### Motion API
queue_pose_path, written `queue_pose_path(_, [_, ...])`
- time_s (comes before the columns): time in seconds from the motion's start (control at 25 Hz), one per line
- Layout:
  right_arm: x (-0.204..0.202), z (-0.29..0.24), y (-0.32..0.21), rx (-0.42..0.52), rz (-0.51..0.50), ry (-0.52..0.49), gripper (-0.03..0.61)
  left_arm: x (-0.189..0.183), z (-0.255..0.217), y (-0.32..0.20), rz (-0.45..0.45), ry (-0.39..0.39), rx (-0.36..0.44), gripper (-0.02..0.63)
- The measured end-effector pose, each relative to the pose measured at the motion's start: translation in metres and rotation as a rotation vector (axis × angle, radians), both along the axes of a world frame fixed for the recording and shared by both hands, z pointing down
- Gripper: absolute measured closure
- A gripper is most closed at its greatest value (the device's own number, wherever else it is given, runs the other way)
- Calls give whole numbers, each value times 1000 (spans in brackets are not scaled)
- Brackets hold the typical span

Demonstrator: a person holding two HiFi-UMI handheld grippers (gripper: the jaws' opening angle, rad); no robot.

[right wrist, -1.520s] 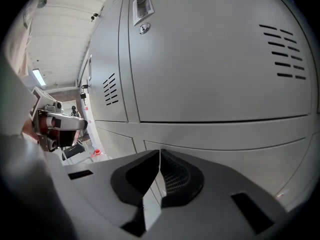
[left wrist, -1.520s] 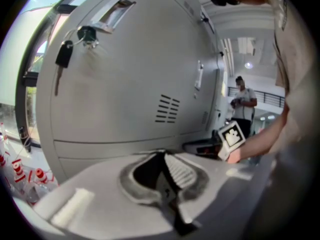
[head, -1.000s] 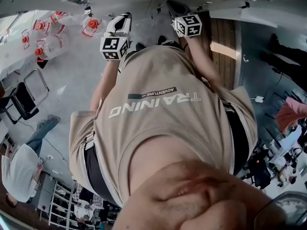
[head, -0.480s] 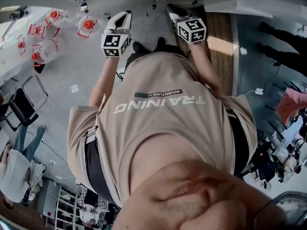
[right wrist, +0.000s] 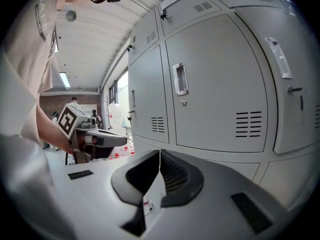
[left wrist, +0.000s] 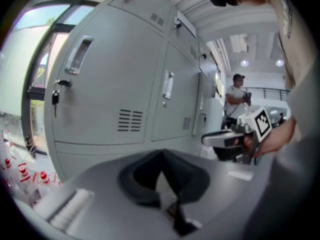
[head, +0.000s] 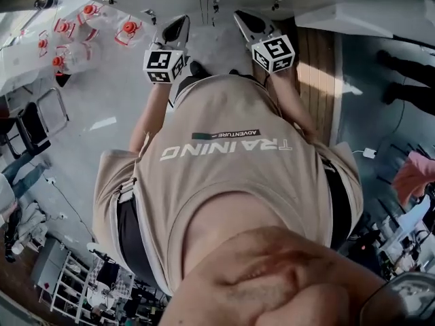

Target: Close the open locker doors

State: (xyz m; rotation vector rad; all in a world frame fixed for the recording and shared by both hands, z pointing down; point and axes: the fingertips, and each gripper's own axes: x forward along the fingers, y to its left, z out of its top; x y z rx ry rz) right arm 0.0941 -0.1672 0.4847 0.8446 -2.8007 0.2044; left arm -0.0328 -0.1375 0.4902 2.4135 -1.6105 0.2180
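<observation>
My left gripper (left wrist: 162, 154) points at the grey lockers (left wrist: 115, 79), its jaws pressed together on nothing. A key (left wrist: 55, 98) hangs from the leftmost locker's lock. My right gripper (left wrist: 212, 140) hovers right of the lockers.

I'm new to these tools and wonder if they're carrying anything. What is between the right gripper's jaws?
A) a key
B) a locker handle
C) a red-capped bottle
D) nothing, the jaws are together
D: in the right gripper view the right gripper has its jaws pressed together with nothing between them, and the locker doors stand beyond it, untouched.
</observation>
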Motion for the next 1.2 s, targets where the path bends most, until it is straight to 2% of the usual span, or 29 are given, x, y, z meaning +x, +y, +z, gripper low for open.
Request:
queue_pose_path(0.2, [47,0,25,3,-37,39,561,25,-16,24,-104,18,16,614])
queue_pose_path(0.36, [69,-4,44,-6,-76,2,561,47,-28,46,-148,53,35,614])
queue_pose_path(0.52, [73,-9,71,25,-120,14,561,75,-33,75,-105,-79,53,614])
queue_pose_path(0.6, [72,-14,80,39,-133,3,561,85,-38,85,-70,-104,65,614])
queue_pose_path(0.72, [68,-30,83,71,-128,-55,561,85,-45,90,-53,-54,81,614])
queue_pose_path(0.88, [70,-46,88,34,-59,-122,561,77,-52,95,-51,-8,94,614])
queue_pose_path(1.2, [54,-56,107,50,-72,-135,563,63,-66,101,-37,-29,146,614])
